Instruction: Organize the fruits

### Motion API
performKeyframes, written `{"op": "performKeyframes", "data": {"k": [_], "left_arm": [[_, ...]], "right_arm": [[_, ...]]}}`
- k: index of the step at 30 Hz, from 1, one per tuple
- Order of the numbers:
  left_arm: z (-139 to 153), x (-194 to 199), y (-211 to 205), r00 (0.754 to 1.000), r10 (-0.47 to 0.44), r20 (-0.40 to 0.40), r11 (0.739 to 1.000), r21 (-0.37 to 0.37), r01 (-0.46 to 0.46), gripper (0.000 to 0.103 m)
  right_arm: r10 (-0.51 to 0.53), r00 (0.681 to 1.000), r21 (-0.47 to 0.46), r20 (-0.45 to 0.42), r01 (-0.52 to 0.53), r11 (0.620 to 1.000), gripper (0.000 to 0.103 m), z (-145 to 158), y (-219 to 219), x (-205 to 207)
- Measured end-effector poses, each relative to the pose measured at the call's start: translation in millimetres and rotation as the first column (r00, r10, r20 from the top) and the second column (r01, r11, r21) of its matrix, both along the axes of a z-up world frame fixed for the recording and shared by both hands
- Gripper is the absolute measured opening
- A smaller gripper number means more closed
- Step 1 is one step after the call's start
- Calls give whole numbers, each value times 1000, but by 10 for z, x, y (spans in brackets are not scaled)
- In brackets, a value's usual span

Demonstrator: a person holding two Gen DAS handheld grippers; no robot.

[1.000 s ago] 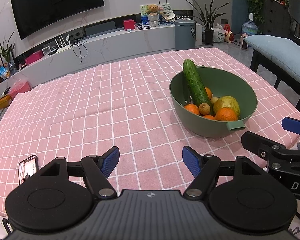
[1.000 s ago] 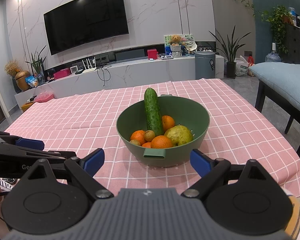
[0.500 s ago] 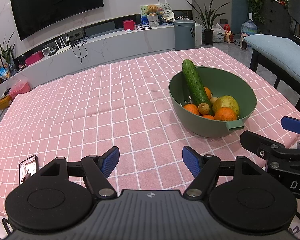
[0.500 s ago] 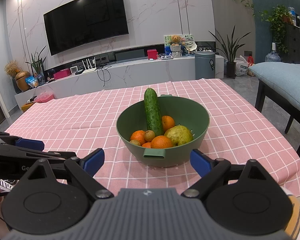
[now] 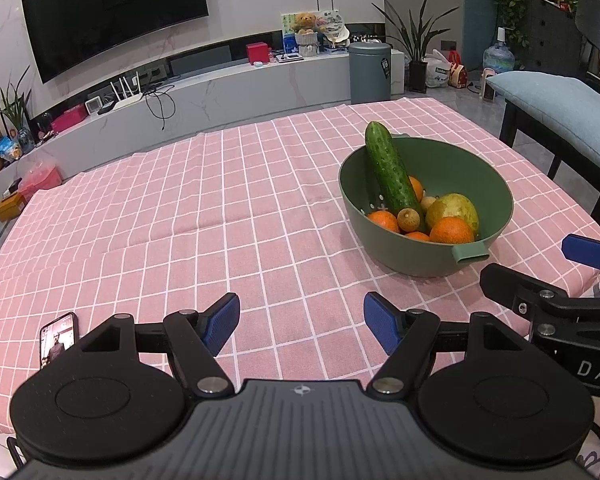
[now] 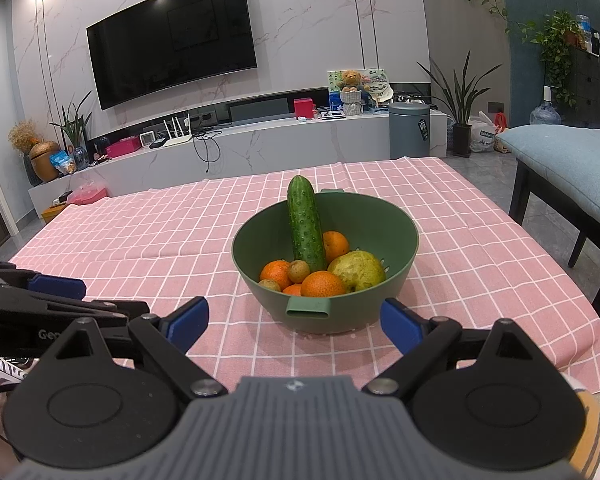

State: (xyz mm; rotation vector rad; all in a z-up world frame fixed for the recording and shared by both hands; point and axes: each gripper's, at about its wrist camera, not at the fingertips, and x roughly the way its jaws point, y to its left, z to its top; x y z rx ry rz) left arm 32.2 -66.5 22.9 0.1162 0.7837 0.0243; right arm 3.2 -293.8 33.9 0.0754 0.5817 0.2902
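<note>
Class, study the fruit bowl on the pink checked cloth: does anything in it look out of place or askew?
Yes: a cucumber leans steeply on the green bowl wall, its tip poking above the rim, while the oranges and pear lie low.

Home living room. Big wall-mounted TV (image 6: 172,38) upper left on marble-look wall; long low media console (image 6: 236,148) under it with router (image 6: 176,132), red box (image 6: 303,109), teddy bear (image 6: 351,80). Potted plants (image 6: 460,96) at right, round grey bin (image 6: 409,130) beside console, water jug (image 6: 545,114) far right. Foreground centre: dining table with pink checked tablecloth (image 6: 140,240), green fruit bowl (image 6: 396,240) on it. Cushioned bench (image 6: 568,164) at right edge.
</note>
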Motion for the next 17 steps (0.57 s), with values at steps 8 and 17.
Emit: {"op": "performKeyframes", "data": {"k": [8,17], "left_arm": [[3,3,36,1000,-1,11,1000,-8,1,83],[13,10,103,1000,0,22,999,-32,0,83]], "right_arm": [[-3,1000,-8,-1,3,1000,89,-4,17,-1],[-7,1000,-35,-7,7,999,89,-14,113,1]]}}
